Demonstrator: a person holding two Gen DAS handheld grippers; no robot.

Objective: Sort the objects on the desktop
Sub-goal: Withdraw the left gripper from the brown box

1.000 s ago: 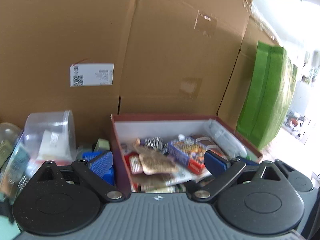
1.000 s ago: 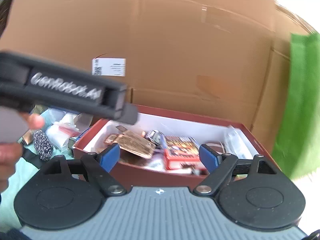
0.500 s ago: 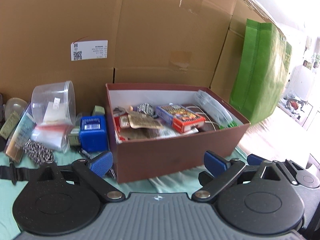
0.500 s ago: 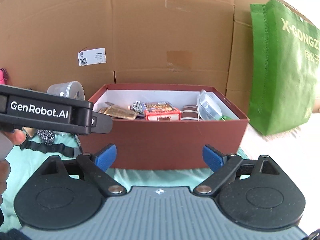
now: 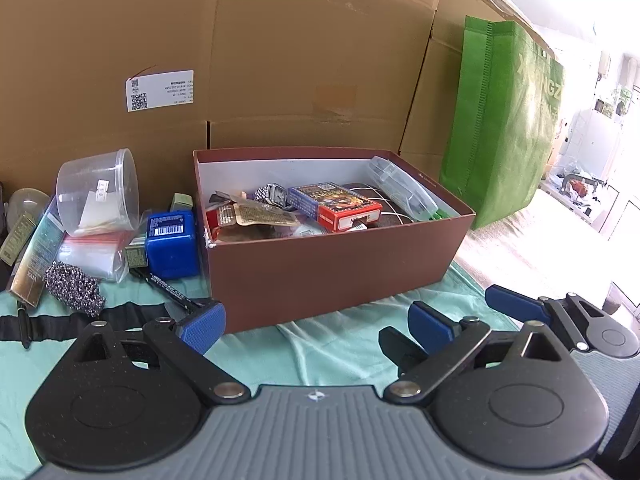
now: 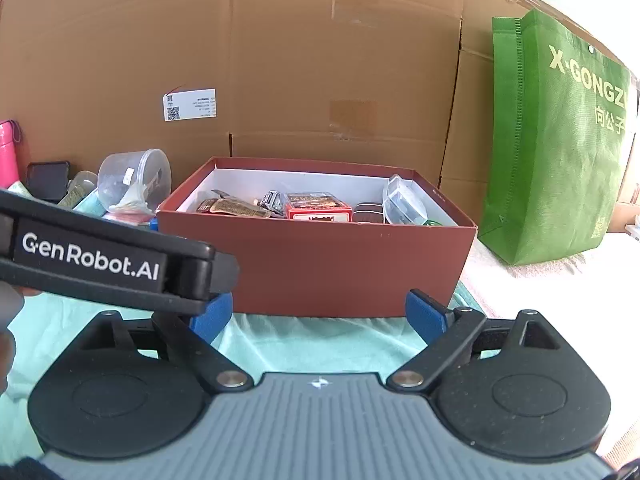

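1. Cardboard walls back a green cloth (image 5: pixel 340 344) bearing a brown box (image 5: pixel 332 268) of sorted items.
2. Both tongs, left gripper (image 5: pixel 316 326) and right gripper (image 6: pixel 318 316), have drawn back from over the box; jaws gape, holding nothing.
3. Unsorted clutter lies left of the box: blue cube (image 5: pixel 171 239), scourer (image 5: pixel 74 289), pen (image 5: pixel 168 288), tub (image 5: pixel 98 192).
4. Judgement: a drop is finished; the next pick lies left.

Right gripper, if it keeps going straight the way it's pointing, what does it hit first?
Most likely the near wall of the dark red cardboard box, which fills the gap ahead of the open right gripper. Only teal cloth lies between; depth is uncertain.
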